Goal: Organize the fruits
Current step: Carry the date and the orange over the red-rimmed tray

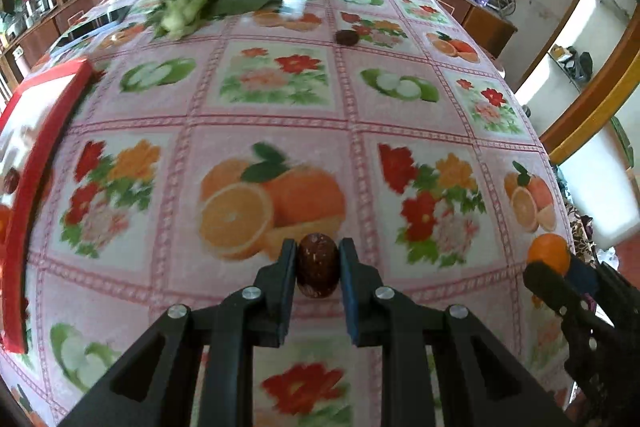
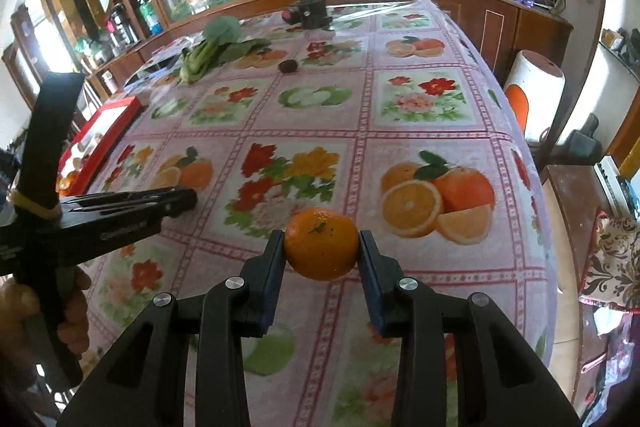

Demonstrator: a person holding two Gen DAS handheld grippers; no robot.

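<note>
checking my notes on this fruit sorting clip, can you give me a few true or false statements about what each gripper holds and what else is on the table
1. The left gripper is shut on a dark brown fruit. True.
2. The right gripper is open, with nothing between its fingers. False: it is shut on an orange.
3. A leafy green vegetable lies at the far end of the table. True.
4. The red tray sits on the right side of the table. False: it is at the left edge.
5. Another small dark fruit lies on the tablecloth, near the vegetable. True.
</note>
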